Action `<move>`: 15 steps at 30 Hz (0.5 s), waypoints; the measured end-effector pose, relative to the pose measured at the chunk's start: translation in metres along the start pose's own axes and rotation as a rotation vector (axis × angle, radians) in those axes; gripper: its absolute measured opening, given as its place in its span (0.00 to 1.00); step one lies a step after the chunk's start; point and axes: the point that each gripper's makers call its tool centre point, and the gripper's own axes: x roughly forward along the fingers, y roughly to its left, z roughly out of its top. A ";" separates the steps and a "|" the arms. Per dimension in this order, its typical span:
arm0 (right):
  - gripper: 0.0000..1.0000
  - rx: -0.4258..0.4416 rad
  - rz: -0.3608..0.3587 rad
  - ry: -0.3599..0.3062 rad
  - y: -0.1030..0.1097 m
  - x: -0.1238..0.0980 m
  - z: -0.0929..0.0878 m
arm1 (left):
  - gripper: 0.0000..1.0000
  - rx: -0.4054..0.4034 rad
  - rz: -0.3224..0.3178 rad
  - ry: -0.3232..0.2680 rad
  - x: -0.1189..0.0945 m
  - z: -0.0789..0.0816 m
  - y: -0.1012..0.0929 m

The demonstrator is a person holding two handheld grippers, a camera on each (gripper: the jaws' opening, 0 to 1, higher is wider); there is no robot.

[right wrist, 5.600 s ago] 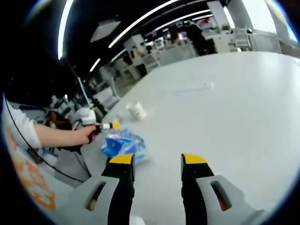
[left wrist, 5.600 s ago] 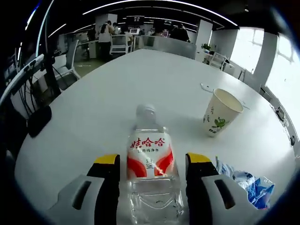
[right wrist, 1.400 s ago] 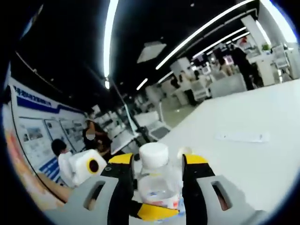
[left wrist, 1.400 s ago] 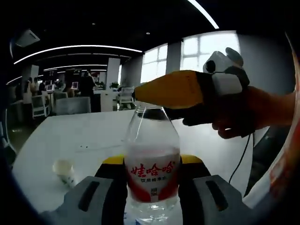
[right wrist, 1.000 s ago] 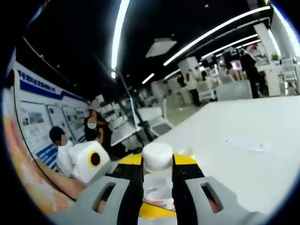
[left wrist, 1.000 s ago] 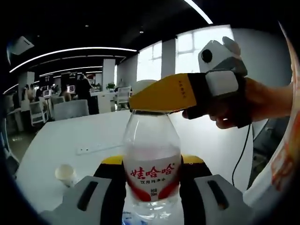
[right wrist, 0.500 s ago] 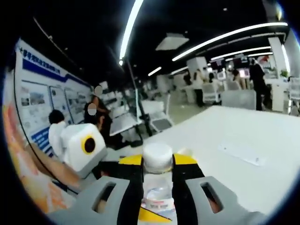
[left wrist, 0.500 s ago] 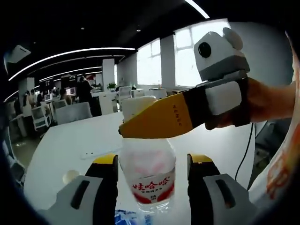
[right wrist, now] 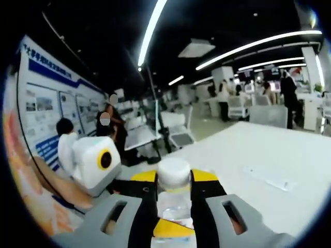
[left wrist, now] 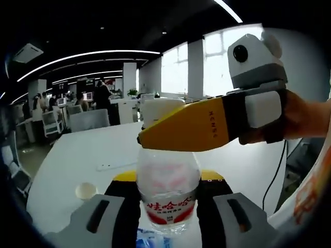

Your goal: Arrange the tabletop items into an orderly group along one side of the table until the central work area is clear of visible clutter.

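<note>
A clear water bottle (left wrist: 168, 199) with a red and white label stands upright above the table. My left gripper (left wrist: 168, 178) is shut on its body, one yellow-tipped jaw on each side. The bottle's white cap (left wrist: 159, 109) is held from the right by my right gripper (left wrist: 155, 124), whose long yellow jaw crosses in front of the neck. In the right gripper view the cap (right wrist: 174, 173) sits pinched between my right gripper (right wrist: 174, 177) jaws. A yellow tip of the left gripper (right wrist: 173, 227) shows below it.
A white table (left wrist: 77, 155) stretches away, carrying a paper cup (left wrist: 85, 190), a white power strip (left wrist: 116, 166) and a blue wrapper (left wrist: 150, 240) at the near edge. The power strip (right wrist: 269, 178) also lies on the table in the right gripper view. People and office chairs stand beyond.
The bottle, lying on the table earlier, now stands lifted in my left gripper. My right gripper came in and shut on the cap. In the last half second the left jaws drew in.
</note>
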 end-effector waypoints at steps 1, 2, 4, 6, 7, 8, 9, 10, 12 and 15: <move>0.22 -0.003 0.002 0.001 0.000 0.001 0.000 | 0.41 -0.005 0.000 -0.003 -0.001 0.000 0.001; 0.22 -0.004 0.004 -0.001 0.001 0.001 0.000 | 0.40 -0.006 0.000 -0.004 -0.001 -0.001 0.001; 0.22 0.012 0.016 -0.014 0.003 0.003 0.001 | 0.40 -0.002 0.008 -0.008 -0.003 -0.001 0.004; 0.23 0.018 0.021 -0.019 0.004 0.004 0.002 | 0.40 0.001 0.015 -0.007 -0.004 -0.003 0.007; 0.25 0.013 0.020 -0.020 0.003 0.004 0.002 | 0.40 -0.003 0.021 -0.006 -0.005 -0.004 0.010; 0.27 0.002 0.012 -0.017 0.002 0.003 0.001 | 0.40 -0.008 0.027 -0.008 -0.006 -0.005 0.013; 0.29 -0.002 0.005 -0.012 0.000 0.003 0.000 | 0.40 -0.011 0.033 -0.006 -0.007 -0.007 0.016; 0.31 -0.001 0.000 -0.004 -0.001 0.002 -0.002 | 0.41 -0.011 0.041 -0.003 -0.008 -0.008 0.019; 0.33 0.009 -0.020 -0.001 -0.007 -0.003 -0.008 | 0.41 -0.010 0.068 -0.002 -0.010 -0.012 0.030; 0.33 0.053 -0.045 0.006 -0.013 -0.013 -0.020 | 0.41 -0.028 0.094 0.006 -0.015 -0.016 0.045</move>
